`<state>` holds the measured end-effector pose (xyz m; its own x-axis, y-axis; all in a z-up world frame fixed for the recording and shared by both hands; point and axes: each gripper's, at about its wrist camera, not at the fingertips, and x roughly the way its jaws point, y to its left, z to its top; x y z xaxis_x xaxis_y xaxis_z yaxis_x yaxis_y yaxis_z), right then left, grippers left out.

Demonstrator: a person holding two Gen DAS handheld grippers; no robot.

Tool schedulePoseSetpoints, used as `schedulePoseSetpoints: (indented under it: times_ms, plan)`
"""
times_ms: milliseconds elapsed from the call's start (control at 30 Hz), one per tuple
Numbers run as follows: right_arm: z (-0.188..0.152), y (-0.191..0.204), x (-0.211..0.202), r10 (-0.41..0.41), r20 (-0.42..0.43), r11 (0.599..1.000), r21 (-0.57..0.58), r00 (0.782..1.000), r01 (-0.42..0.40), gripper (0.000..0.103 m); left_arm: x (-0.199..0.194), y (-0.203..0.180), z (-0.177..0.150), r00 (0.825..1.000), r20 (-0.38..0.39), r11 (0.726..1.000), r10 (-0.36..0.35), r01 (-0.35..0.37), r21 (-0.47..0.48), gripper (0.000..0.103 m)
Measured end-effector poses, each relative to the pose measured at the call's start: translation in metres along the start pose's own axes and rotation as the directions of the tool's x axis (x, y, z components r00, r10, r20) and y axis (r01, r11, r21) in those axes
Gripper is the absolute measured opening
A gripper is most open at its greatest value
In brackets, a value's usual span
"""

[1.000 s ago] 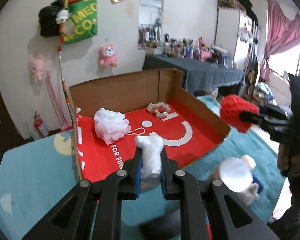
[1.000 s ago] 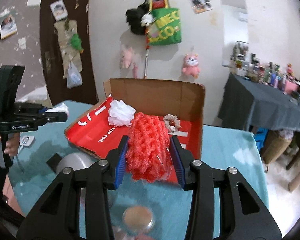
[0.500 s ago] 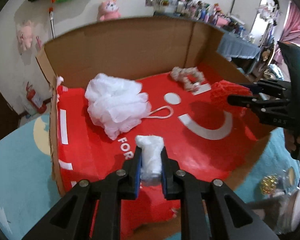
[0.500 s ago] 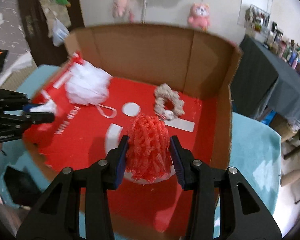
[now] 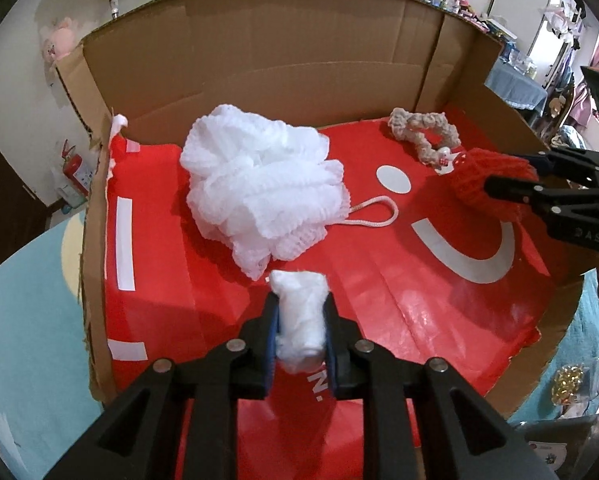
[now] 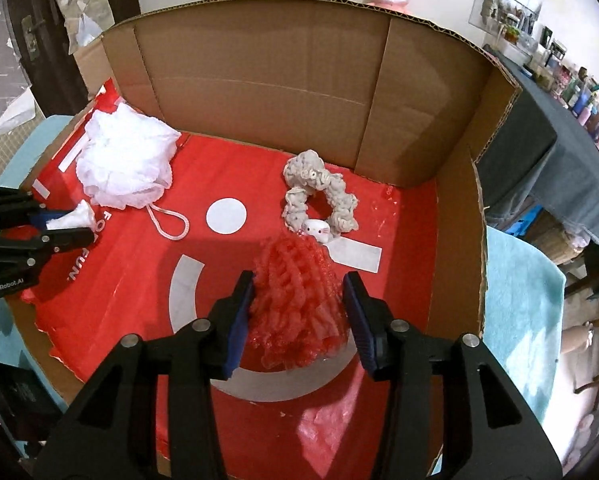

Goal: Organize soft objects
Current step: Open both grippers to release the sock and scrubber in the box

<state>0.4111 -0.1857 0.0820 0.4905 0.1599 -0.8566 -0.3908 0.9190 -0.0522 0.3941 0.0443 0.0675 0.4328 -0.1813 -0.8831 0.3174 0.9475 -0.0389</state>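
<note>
An open cardboard box (image 5: 259, 60) (image 6: 259, 60) lined with red plastic fills both views. My left gripper (image 5: 299, 300) (image 6: 79, 224) is low over its near left part. The jaws are opening with a white cotton wad (image 5: 301, 328) (image 6: 73, 216) still touching both pads. Over the right part my right gripper (image 6: 299, 280) (image 5: 507, 174) also has opening jaws. A red mesh sponge (image 6: 295, 304) (image 5: 475, 176) sits between them, down on the liner and still against the pads. A white bath pouf (image 5: 259, 184) (image 6: 123, 164) and a beige scrunchie (image 5: 423, 132) (image 6: 319, 196) lie farther back.
The box has tall back and right walls and a low front edge, and it sits on a teal cloth (image 5: 27, 320) (image 6: 519, 300). A glass jar (image 5: 579, 380) with gold bits stands right of the box. A dark-clothed table (image 6: 539, 140) with bottles is beyond.
Both grippers came forward and down from in front of the box to low inside it, each carrying its object. Both pairs of jaws now stand slightly wider.
</note>
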Motion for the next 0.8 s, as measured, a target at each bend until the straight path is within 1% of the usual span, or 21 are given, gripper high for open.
schedulePoseSetpoints:
  times_ms: [100, 167, 233, 333, 367, 433, 467, 500, 567, 600, 667, 800]
  plan:
    - [0.000, 0.002, 0.000, -0.002, -0.008, 1.000, -0.001, 1.000, 0.002, 0.046, 0.001, 0.000, -0.001, 1.000, -0.003, 1.000, 0.004, -0.004, -0.002, 0.025]
    - [-0.001, 0.002, 0.000, 0.000, -0.012, 1.000, 0.001, 1.000, 0.000, 0.048, 0.001, 0.000, -0.002, 1.000, -0.002, 1.000, 0.004, -0.004, -0.004, 0.035]
    - [-0.001, 0.003, 0.000, -0.002, -0.020, 1.000, -0.008, 1.000, 0.002, 0.050, 0.001, 0.000, -0.002, 1.000, 0.002, 1.000, 0.011, -0.011, -0.003, 0.041]
    - [-0.003, 0.007, 0.000, -0.009, -0.022, 1.000, -0.025, 1.000, 0.009, 0.052, 0.000, 0.001, -0.004, 1.000, 0.008, 1.000, 0.009, -0.009, -0.004, 0.043]
    - [-0.004, 0.007, -0.001, -0.010, -0.021, 1.000, -0.030, 1.000, 0.009, 0.054, -0.001, 0.001, -0.004, 1.000, 0.009, 1.000, 0.008, -0.008, -0.006, 0.047]
    - [-0.004, 0.009, -0.001, -0.015, -0.020, 0.999, -0.040, 1.000, 0.014, 0.056, -0.005, 0.001, -0.005, 1.000, 0.021, 1.000, 0.001, -0.001, -0.010, 0.051]
    - [-0.005, 0.009, -0.002, -0.018, -0.017, 0.999, -0.042, 1.000, 0.018, 0.056, -0.008, 0.001, -0.006, 1.000, 0.029, 1.000, -0.003, 0.004, -0.011, 0.055]
    - [-0.006, 0.010, -0.004, -0.019, -0.013, 0.999, -0.042, 1.000, 0.018, 0.058, -0.012, -0.001, -0.006, 0.999, 0.039, 1.000, -0.003, 0.004, -0.011, 0.057]
    - [-0.007, 0.011, -0.009, -0.020, -0.003, 0.999, -0.039, 1.000, 0.020, 0.064, -0.022, -0.003, -0.008, 0.998, 0.065, 1.000, -0.005, 0.006, -0.006, 0.064]
    - [-0.007, 0.011, -0.012, -0.021, 0.005, 0.999, -0.037, 1.000, 0.021, 0.067, -0.028, -0.006, -0.008, 0.996, 0.084, 1.000, -0.006, 0.006, 0.000, 0.066]
    - [-0.008, 0.011, -0.022, -0.020, 0.026, 0.999, -0.033, 0.999, 0.021, 0.067, -0.041, -0.010, -0.009, 0.993, 0.119, 1.000, -0.003, 0.003, 0.003, 0.071]
    - [-0.011, 0.007, -0.049, -0.010, 0.071, 1.000, -0.008, 0.997, 0.010, 0.067, -0.076, -0.018, -0.015, 0.981, 0.193, 1.000, -0.008, 0.011, -0.014, 0.079]
